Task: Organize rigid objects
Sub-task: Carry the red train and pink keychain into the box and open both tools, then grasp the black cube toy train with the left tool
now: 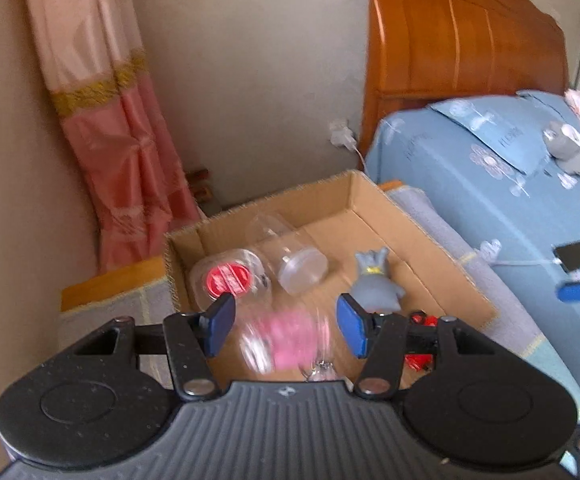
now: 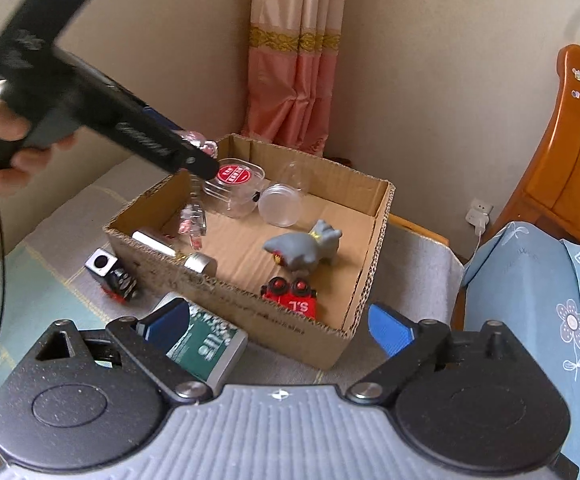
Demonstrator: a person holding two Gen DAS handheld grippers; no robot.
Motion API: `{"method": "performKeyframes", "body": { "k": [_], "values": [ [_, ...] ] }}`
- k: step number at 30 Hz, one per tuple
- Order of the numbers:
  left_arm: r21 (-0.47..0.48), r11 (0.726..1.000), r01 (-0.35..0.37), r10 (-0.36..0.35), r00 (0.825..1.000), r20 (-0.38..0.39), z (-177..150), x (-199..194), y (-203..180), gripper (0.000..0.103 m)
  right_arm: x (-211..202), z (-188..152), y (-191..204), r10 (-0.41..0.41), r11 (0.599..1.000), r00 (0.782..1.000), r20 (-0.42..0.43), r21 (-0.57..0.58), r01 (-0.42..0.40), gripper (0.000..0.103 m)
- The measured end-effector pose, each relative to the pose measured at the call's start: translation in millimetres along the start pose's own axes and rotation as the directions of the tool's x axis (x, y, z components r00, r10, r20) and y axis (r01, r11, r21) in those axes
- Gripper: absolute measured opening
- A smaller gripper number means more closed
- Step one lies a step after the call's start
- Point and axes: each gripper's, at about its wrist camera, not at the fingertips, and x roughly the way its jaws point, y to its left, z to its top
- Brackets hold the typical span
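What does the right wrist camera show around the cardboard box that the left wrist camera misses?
Only the right wrist view shows the green-labelled box and black cube lying outside the cardboard box, plus a silver-capped item inside. Only the left wrist view shows a blurred pink and clear object between the open left gripper fingers. Both share the grey toy, red car, red-lidded container and clear cup.

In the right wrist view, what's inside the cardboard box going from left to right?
Silver tube, clear pink-flecked piece, red-lidded clear tub, clear round cup, grey toy animal.
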Motion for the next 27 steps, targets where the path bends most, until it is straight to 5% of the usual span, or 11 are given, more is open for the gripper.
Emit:
{"method": "performKeyframes", "body": {
  "k": [1, 3, 10, 18, 23, 27],
  "values": [
    [-0.003, 1.000, -0.008, 0.008, 1.000, 0.000, -0.5, -0.1, 1.0, 0.080, -2.4, -1.1, 1.5, -0.001, 1.000, 1.000, 0.003, 0.001, 0.001, 0.098],
    [-0.017, 1.000, -0.019, 0.019, 1.000, -0.001, -1.8, -1.9, 3.2, 0.095, -6.6, -2.7, 5.5, 0.007, 1.000, 1.000, 0.005, 0.002, -0.007, 0.099],
    [-0.023, 1.000, 0.002, -0.002, 1.000, 0.005, -15.6, -19.6, 6.0, 0.097, -19.0, -15.0, 17.2, 0.026, 1.000, 0.999, 0.036, 0.012, -0.026, 0.103],
    [-0.025, 0.998, -0.052, 0.052, 0.998, 0.032, -56.4, -45.4, 3.5, 0.098, -6.6, -50.1, 36.6, 0.014, 0.999, 0.999, 0.044, 0.049, -0.017, 0.103],
    [-0.009, 0.994, -0.111, 0.111, 0.993, 0.044, -93.4, -56.4, -0.9, 0.098, 14.8, -85.7, 52.3, 0.068, 0.992, 0.998, -0.012, 0.108, -0.067, 0.103],
    [-0.034, 0.995, -0.094, 0.094, 0.995, 0.014, -119.1, -56.4, 1.0, 0.098, 28.4, -112.8, 64.7, 0.067, 0.988, 0.997, -0.044, 0.140, -0.060, 0.103]
  ]
}}
